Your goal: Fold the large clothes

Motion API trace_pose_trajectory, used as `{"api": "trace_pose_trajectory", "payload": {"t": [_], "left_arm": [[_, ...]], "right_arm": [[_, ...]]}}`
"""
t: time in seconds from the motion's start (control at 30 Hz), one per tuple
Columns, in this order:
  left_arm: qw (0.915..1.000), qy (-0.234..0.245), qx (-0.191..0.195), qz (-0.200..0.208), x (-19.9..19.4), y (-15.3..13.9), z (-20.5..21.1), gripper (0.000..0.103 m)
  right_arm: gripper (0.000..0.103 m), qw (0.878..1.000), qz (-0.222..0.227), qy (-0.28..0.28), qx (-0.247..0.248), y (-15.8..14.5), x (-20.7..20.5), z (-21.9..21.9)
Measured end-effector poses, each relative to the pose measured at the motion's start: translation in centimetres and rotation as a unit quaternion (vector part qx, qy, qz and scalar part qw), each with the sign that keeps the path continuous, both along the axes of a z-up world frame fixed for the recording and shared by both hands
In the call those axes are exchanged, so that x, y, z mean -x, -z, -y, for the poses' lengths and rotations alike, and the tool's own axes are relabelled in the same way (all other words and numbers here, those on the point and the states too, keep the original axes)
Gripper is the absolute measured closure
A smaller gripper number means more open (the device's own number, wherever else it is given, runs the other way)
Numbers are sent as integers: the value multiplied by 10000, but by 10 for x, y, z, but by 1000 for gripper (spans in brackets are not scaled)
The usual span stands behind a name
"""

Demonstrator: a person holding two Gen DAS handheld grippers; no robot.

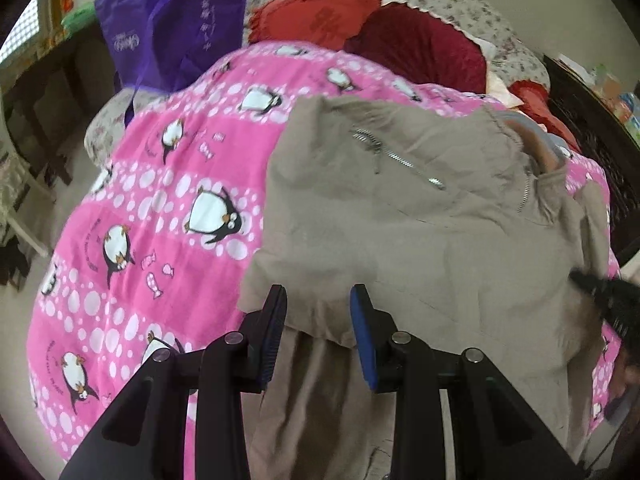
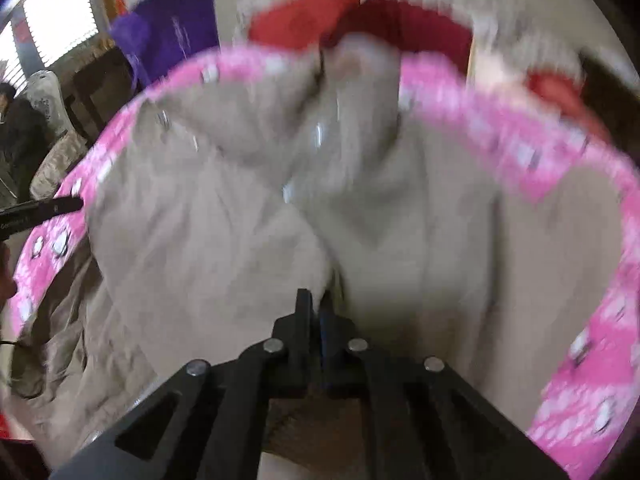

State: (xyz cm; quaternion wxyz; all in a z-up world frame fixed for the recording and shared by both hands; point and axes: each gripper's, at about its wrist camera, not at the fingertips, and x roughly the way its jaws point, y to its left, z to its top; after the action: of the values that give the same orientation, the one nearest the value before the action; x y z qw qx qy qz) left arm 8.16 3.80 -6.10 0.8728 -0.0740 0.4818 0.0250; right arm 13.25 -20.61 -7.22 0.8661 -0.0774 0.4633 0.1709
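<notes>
- Fingers [image 1: 362,300] of my left gripper [image 1: 319,300] stand spread apart with nothing between them, hovering just over the near edge of the jacket [image 1: 420,216].
- My right gripper [image 2: 316,304] has its jaws pressed together; a fold of tan cloth seems pinched at the tips, though blur makes that uncertain.
- That jacket lies spread on the pink penguin blanket [image 1: 160,200] covering the bed, its zippers [image 1: 396,158] and collar toward the far end near the red pillows [image 1: 416,40].
- Its long axis runs away from me, hem nearest, collar farthest.
- My left tool sits at the jacket's left near corner, the right one nearer the middle seam.
- I judge the coming fold turns on this: cloth lies ahead of both tools, so whichever side gets carried must travel across that long axis.
</notes>
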Motion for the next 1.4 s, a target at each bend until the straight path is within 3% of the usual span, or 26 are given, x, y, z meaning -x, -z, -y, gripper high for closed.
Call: {"api": "trace_pose_trajectory", "payload": {"t": [0.1,0.13,0.17,0.3,0.33,0.4,0.47,0.67,0.77,0.83,0.9,0.93,1.03,1.2,1.4], "left_arm": [[10000,-24,-22,-68,-2,8,10,83],[9998,12,26,-213,-5,16,15,83],[9995,11,50,-322,-7,21,17,83],[9983,-126,34,-568,-6,31,25,83],[9986,-105,1,-518,-4,30,26,83],[9989,-96,-65,-463,-3,25,28,83],[9991,-122,-9,-401,-2,22,30,83],[9992,-68,202,-338,5,13,45,83],[9995,80,188,-247,10,6,53,83],[9995,172,163,-218,12,2,58,83],[9994,245,156,-171,14,-2,64,83],[9993,291,180,-151,14,-3,67,83],[9986,425,269,-153,16,-3,74,83],[9976,572,225,-313,13,5,86,83],[9972,576,245,-419,5,12,89,83]], "right_arm": [[100,9967,575,380,436,-14,-4,-2],[99,9923,800,560,759,-9,-8,-3],[99,9917,822,611,773,-3,-11,-4],[84,9947,2,1001,232,15,-15,19],[83,9931,84,1169,-84,5,-3,30],[68,9904,288,1259,-484,-8,18,42],[67,9896,348,1231,-657,-10,34,46],[67,9898,-258,1363,-336,33,29,49],[66,9869,24,1458,-694,8,47,61],[54,9835,281,1597,-806,-11,62,77],[34,9785,528,1790,-879,-22,67,97],[32,9743,657,1977,-861,-28,69,113],[31,9623,684,2515,-774,-30,66,157],[31,9281,446,3577,-933,-9,40,243],[31,9051,476,4026,-1284,9,-3,292]]}}
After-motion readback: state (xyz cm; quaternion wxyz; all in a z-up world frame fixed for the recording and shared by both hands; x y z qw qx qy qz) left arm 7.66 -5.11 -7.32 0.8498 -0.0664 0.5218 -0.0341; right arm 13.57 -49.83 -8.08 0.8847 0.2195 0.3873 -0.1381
